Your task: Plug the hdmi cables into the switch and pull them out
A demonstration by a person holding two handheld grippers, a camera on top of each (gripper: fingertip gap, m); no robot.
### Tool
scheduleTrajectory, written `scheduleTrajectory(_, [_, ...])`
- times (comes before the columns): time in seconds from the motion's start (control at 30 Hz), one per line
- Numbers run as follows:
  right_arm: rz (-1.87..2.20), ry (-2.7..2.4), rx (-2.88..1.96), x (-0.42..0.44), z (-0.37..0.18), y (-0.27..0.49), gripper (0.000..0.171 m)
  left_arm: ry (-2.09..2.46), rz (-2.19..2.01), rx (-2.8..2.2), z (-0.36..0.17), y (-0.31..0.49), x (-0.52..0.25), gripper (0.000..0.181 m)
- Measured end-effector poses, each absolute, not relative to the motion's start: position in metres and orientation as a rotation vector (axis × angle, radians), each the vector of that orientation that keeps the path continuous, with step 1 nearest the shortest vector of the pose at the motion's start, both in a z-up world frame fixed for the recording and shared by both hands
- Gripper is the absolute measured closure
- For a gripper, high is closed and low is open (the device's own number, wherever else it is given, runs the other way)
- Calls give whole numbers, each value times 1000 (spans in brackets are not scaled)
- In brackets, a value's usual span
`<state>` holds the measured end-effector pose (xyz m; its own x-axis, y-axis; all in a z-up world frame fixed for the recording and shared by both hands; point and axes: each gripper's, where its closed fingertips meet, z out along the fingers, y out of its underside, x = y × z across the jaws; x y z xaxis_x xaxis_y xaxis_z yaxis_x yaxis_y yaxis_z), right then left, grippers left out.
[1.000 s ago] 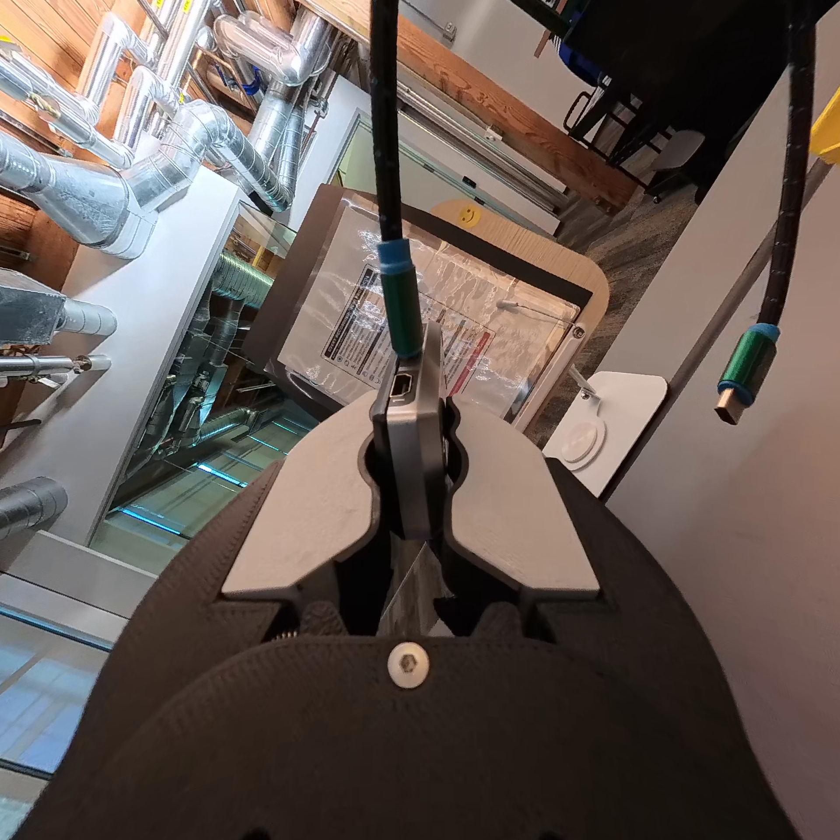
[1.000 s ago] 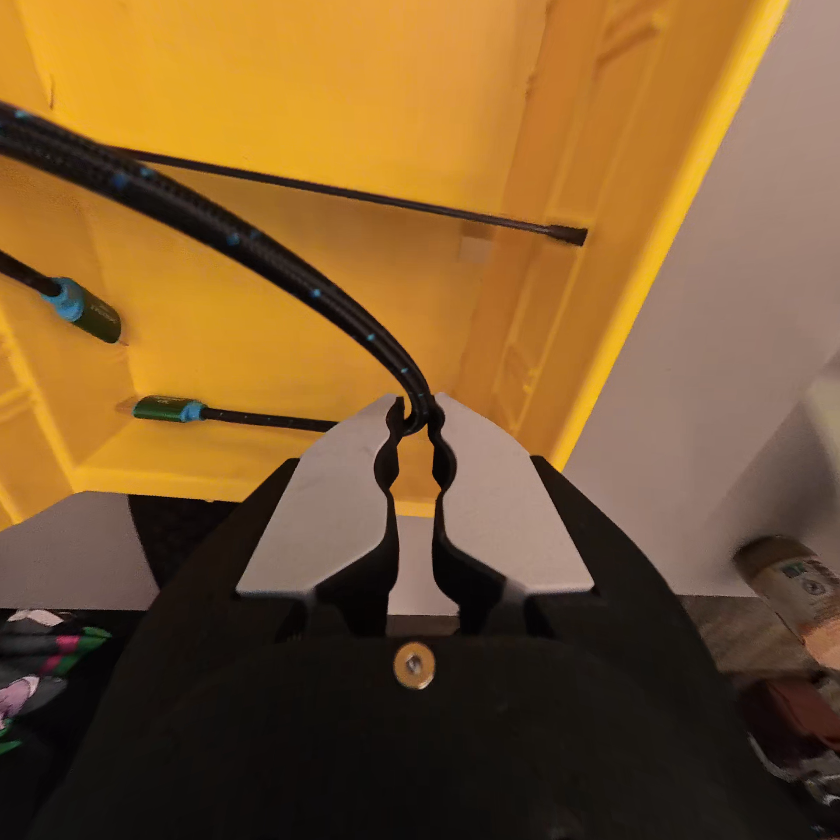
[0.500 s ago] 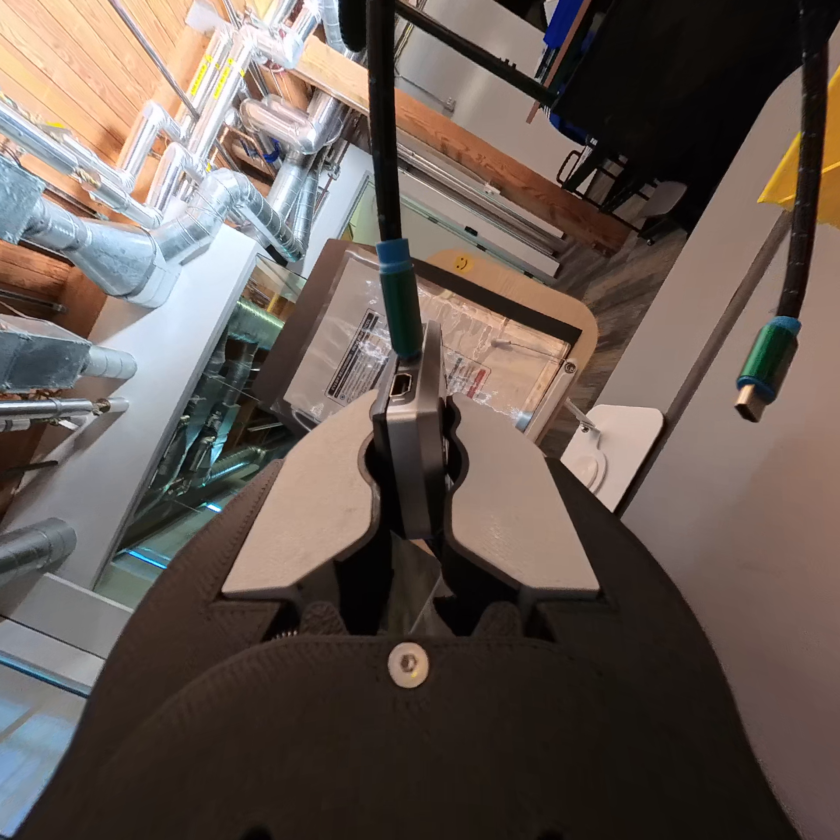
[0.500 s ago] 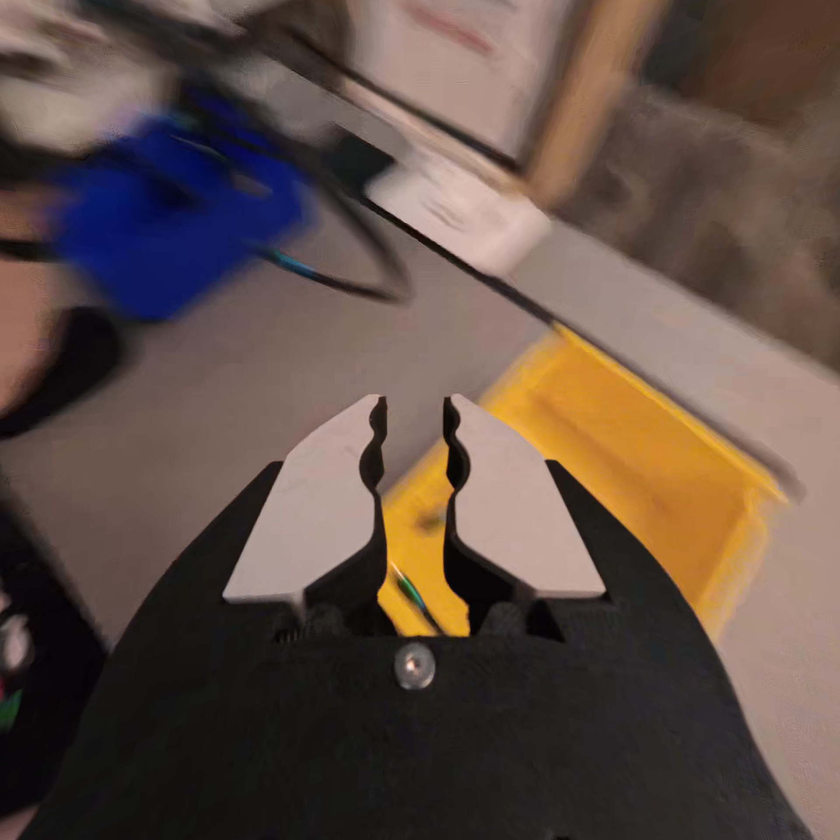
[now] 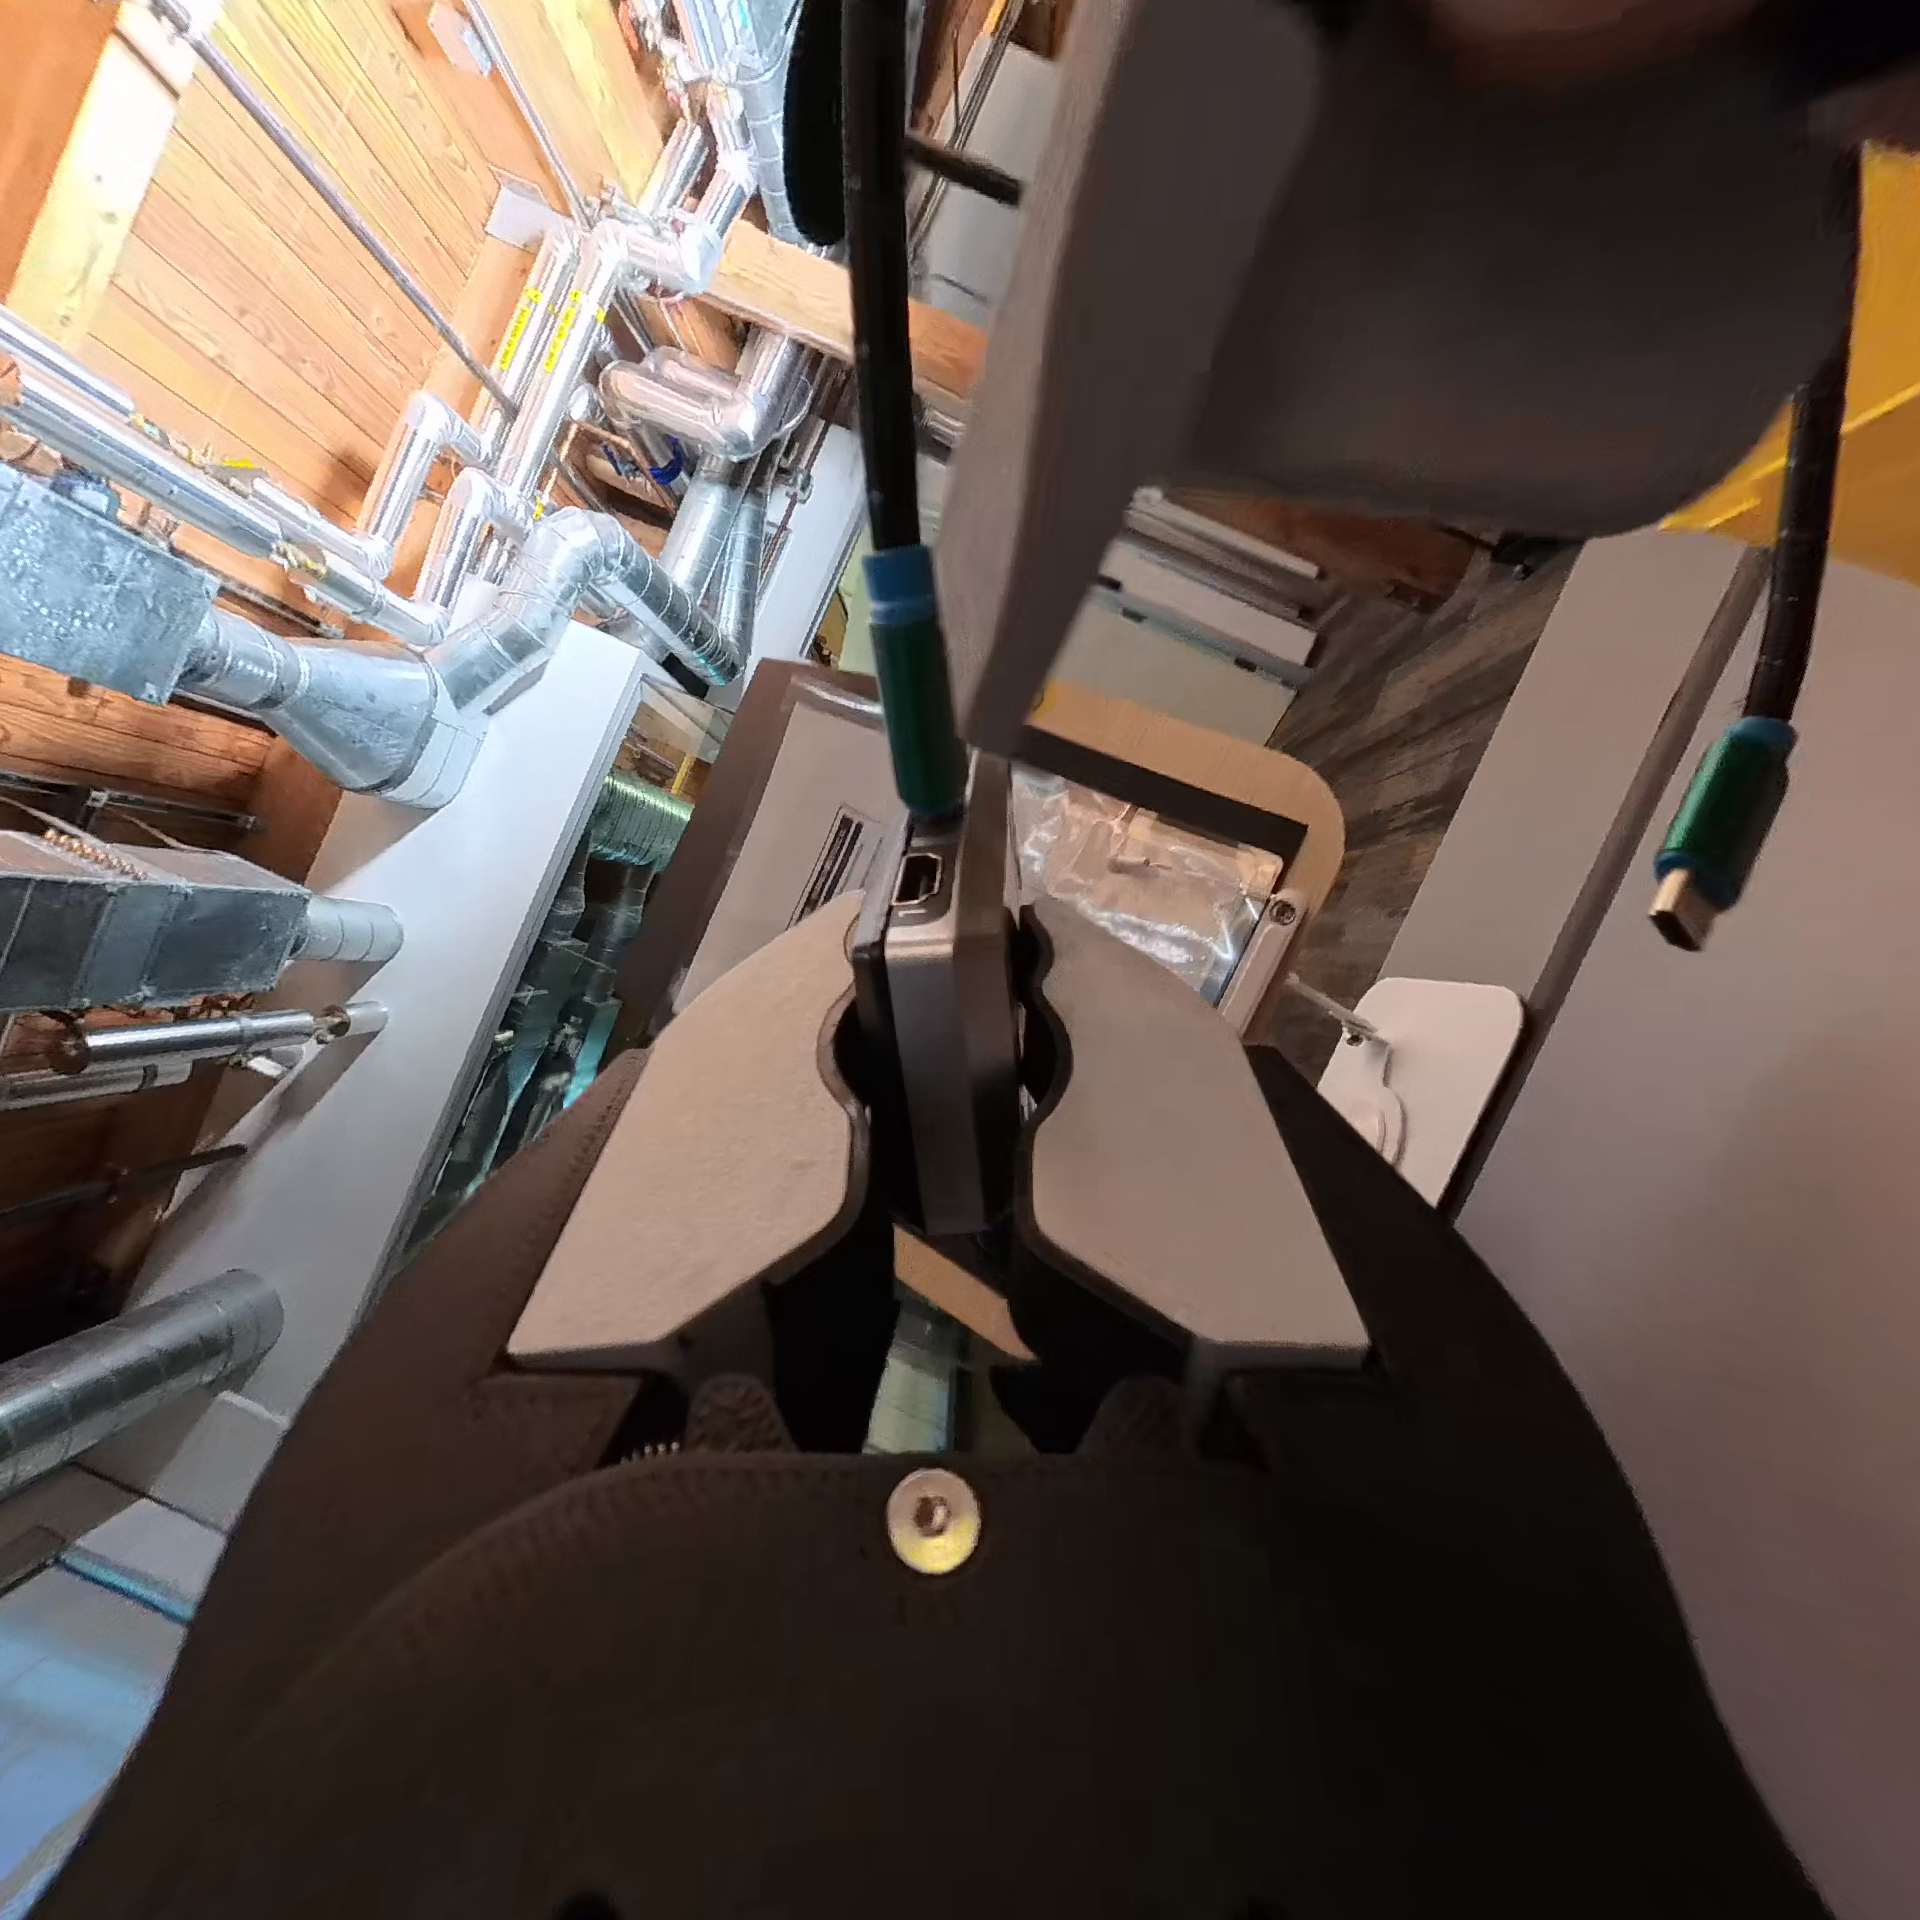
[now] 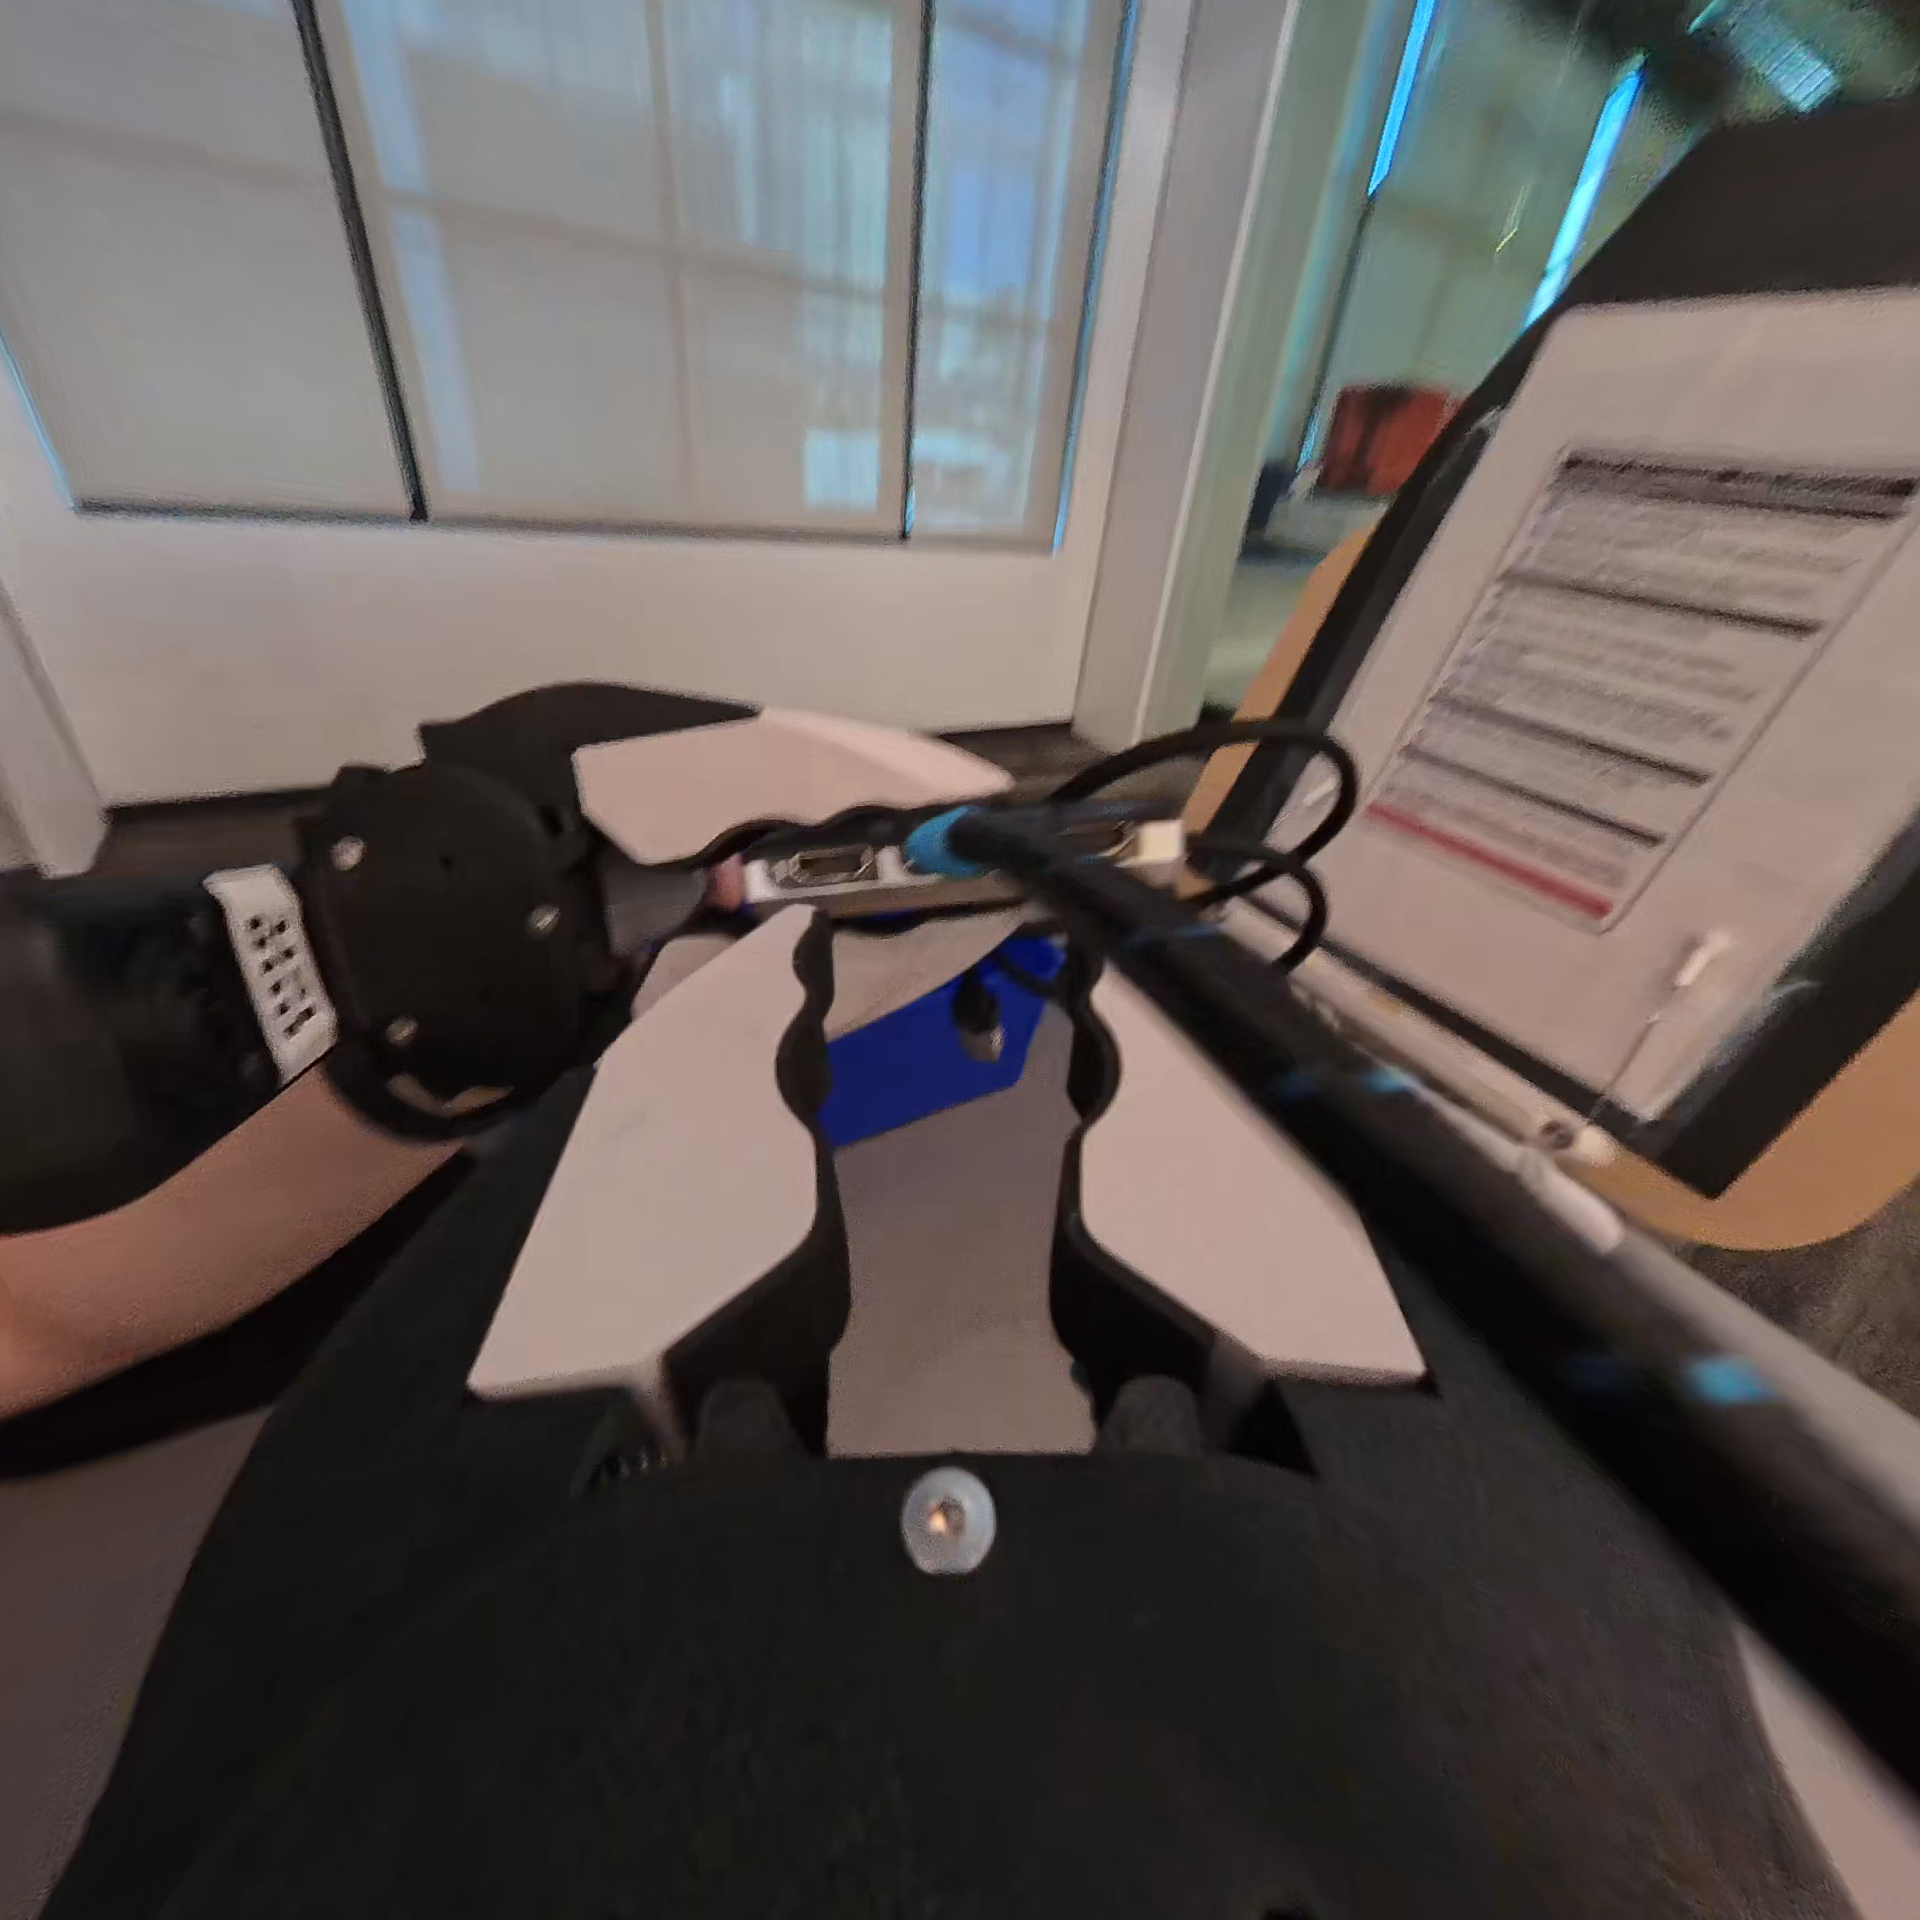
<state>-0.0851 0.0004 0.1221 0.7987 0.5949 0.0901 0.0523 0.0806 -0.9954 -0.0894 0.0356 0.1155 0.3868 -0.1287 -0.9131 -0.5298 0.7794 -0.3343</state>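
The left gripper (image 5: 940, 1023) is clamped on the grey switch (image 5: 935, 1039), held up in the air with one green-ended HDMI cable (image 5: 914, 717) seated in it — a neighbouring port (image 5: 920, 881) is empty. A second cable's plug (image 5: 1714, 831) dangles loose nearby (unplugged). The right gripper (image 6: 945, 997), fingers apart and empty, hovers just before the switch, so I judge one cable is in and pulling it out remains.

Wood-plank ceiling (image 5: 312, 260) w/ silver ducts (image 5: 343, 696); big paned windows (image 6: 623, 260), white wall (image 6: 623, 623), grey tabletop (image 5: 1714, 1351).

The switch's (image 5: 928, 1023) empty port (image 5: 921, 879) lies clear; the plugged cable (image 5: 914, 717) and the right gripper's finger (image 5: 1081, 416) crowd just beside it.
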Motion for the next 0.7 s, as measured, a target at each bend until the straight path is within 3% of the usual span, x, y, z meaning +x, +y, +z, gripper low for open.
scheduleTrajectory(0.1, [437,-562,-1357,-80,131,-4,129,1195,280,-616,112,27,-83,160])
scheduleTrajectory(0.2, [450,-596,-1392,-79,126,-6,149,1214,286,-600,107,22,-76,160])
scheduleTrajectory(0.7, [337,-561,-1434,-74,125,-5,149,1232,235,-640,105,26,-72,159])
